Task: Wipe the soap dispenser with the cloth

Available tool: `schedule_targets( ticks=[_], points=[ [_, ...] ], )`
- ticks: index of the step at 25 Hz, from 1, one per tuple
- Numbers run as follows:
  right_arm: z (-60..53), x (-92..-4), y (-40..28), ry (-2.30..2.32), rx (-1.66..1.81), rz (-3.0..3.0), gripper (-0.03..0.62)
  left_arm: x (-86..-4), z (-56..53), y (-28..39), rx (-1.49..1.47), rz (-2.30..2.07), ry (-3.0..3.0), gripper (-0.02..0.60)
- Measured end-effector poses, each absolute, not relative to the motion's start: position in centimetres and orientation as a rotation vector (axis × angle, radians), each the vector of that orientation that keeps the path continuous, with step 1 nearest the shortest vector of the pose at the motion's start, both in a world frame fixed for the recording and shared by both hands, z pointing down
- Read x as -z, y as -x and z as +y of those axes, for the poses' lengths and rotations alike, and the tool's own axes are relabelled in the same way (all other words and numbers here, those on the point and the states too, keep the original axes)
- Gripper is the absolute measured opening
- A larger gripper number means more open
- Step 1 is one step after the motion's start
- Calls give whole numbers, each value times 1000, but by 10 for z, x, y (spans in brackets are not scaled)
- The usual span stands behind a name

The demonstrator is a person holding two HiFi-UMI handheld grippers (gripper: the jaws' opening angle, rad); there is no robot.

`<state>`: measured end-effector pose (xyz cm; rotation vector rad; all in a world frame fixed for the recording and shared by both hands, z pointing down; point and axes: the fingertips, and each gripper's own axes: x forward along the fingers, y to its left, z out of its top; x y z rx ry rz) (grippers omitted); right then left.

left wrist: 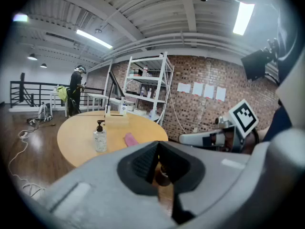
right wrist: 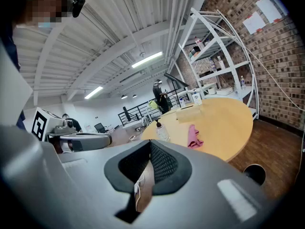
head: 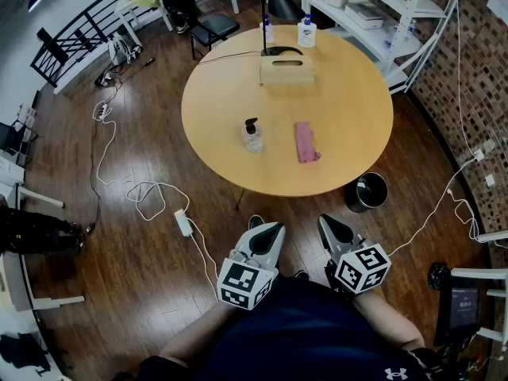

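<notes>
Soap dispenser [head: 252,136] and pink cloth [head: 306,142] on round table [head: 353,86], well ahead of claws. Left gripper [head: 269,231] and right gripper [head: 331,225]: jaws together, holding nothing.

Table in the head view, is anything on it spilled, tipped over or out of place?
Nothing stands out. On the table the soap dispenser stands upright, the pink cloth lies loosely folded beside it, not touching, and no spill shows.

A loft-style workspace is indicated by the brick wall [head: 468,94] at 3 o'clock, white shelving [head: 373,6] at 1 o'clock, floor cables [head: 147,187] at 9 o'clock and strip lights [left wrist: 93,38] overhead.
</notes>
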<state>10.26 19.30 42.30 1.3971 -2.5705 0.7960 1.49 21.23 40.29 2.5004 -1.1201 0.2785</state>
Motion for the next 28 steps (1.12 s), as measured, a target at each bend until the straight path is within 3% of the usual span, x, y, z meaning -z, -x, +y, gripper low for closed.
schedule_targets(
  ticks=[9, 14, 16, 21, 25, 28],
  points=[
    [46, -431, -69, -1588, -763, -2477, 11, -396, 59, 60, -205, -1088, -2551, 3],
    [1, -488, -111, -1681, -767, -2195, 25, -429, 15, 92, -307, -1047, -2507, 72],
    [-15, -517, -119, -1648, -788, -2117, 60, -440, 1, 107, -318, -1090, -2458, 73],
    [-62, -601, -120, -1514, -940, -1955, 233, -444, -21, 118, -334, -1150, -2394, 75],
    [-86, -645, -113, -1443, -987, -1898, 233, -447, -24, 123, -366, -1207, -2399, 75],
    [-87, -663, -113, -1375, -1021, -1874, 146, -449, -22, 122, -405, -1227, -2385, 75]
  ],
)
